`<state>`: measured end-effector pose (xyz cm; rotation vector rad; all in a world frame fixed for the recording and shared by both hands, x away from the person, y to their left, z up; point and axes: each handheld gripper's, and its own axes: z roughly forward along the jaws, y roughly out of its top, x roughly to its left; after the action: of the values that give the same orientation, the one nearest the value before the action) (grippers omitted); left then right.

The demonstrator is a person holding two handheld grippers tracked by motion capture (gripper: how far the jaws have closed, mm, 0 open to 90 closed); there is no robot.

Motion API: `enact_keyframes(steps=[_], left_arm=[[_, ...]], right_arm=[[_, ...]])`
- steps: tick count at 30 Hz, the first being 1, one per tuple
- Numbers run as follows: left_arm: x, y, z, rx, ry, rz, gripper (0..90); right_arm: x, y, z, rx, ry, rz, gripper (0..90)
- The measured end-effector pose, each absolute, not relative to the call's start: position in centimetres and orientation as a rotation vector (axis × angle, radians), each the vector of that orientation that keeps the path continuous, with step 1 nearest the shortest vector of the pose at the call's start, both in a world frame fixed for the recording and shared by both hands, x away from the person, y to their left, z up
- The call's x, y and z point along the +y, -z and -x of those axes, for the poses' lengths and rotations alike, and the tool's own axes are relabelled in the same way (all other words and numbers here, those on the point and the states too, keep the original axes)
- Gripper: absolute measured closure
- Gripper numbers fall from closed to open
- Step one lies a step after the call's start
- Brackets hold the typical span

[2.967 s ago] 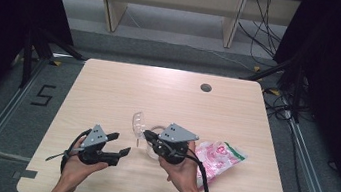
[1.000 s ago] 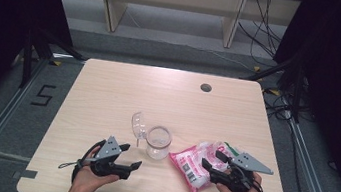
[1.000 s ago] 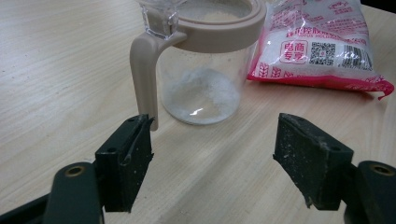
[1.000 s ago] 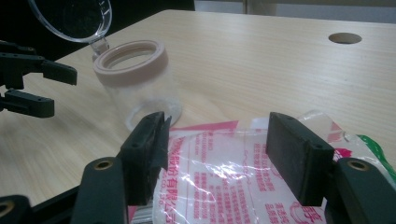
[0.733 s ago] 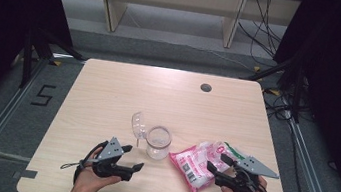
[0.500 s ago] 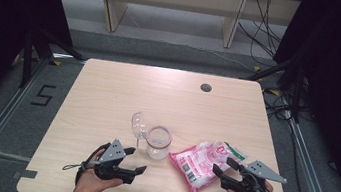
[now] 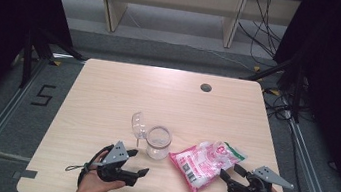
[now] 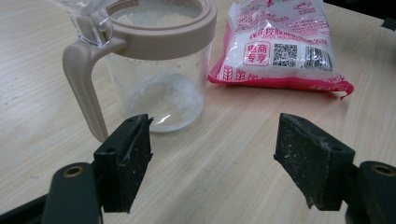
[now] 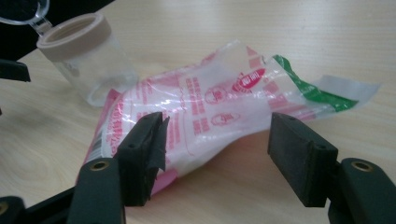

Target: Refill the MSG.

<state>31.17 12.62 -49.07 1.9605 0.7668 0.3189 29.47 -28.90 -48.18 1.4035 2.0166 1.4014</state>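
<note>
A clear jar (image 7: 158, 142) with a beige rim and handle stands near the table's front middle, its clear lid flipped open; a little white powder lies in it (image 8: 159, 70). To its right lies a pink and white bag (image 7: 204, 161) of white grains. My left gripper (image 7: 138, 163) rests open just in front left of the jar, jaws wide apart and empty (image 8: 215, 158). My right gripper (image 7: 230, 172) is open at the bag's right end, its jaws spread in front of the bag (image 9: 210, 107) without touching it (image 9: 217, 154). The jar (image 9: 88, 60) stands behind the bag.
The wooden table (image 7: 107, 97) has a round cable hole (image 7: 205, 87) at the back right. Both hands sit close to the front edge. Shelf legs and cables are on the floor beyond the table.
Three seconds ago my right gripper was at the jar; it has since gone to the bag's right and drifted toward the front right corner. The bag lies closer to the jar. The left hand barely moved.
</note>
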Motion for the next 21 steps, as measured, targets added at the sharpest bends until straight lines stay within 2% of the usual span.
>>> enact_keyframes(steps=[15, 21], left_arm=[[12.3, 49.4, -31.2, 0.751, -0.302, -1.978, 26.3], [12.3, 49.3, -31.4, 0.731, -0.295, -1.978, 26.3]], right_arm=[[-28.9, 49.3, -30.6, 2.014, -1.4, -1.57, 32.4], [-28.3, 49.8, -32.1, 2.052, -1.4, -1.548, 30.7]])
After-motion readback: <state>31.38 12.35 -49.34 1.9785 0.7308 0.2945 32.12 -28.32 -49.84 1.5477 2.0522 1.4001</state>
